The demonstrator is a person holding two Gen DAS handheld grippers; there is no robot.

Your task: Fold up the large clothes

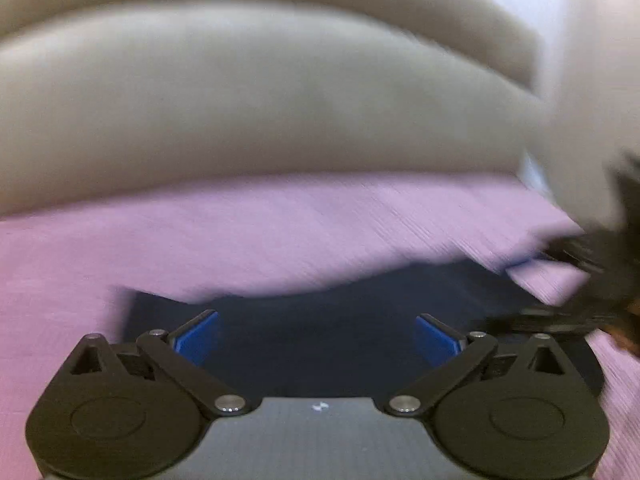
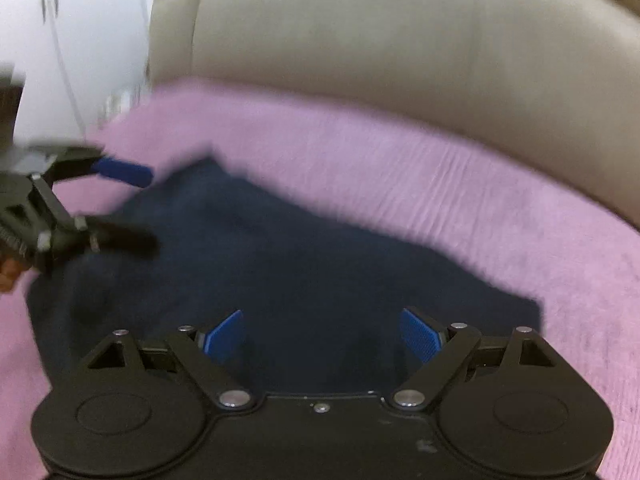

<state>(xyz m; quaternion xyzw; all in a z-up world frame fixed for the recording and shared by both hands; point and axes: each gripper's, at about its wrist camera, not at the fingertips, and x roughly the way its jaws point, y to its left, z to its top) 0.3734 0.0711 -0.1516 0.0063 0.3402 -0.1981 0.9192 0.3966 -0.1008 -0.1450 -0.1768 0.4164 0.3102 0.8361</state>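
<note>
So there's a dark navy garment (image 2: 280, 264) lying folded and flat on a pink cover (image 2: 440, 184) over the seat of a beige sofa (image 2: 400, 40). Both frames are pretty blurry. The right gripper (image 2: 322, 338) hangs over the near edge of the cloth, blue pads spread wide with nothing between them. Same deal with the left gripper (image 1: 317, 338): jaws wide apart, nothing pinched, sitting over the garment's left side. A bit of a hand (image 2: 8, 272) shows behind it.
</note>
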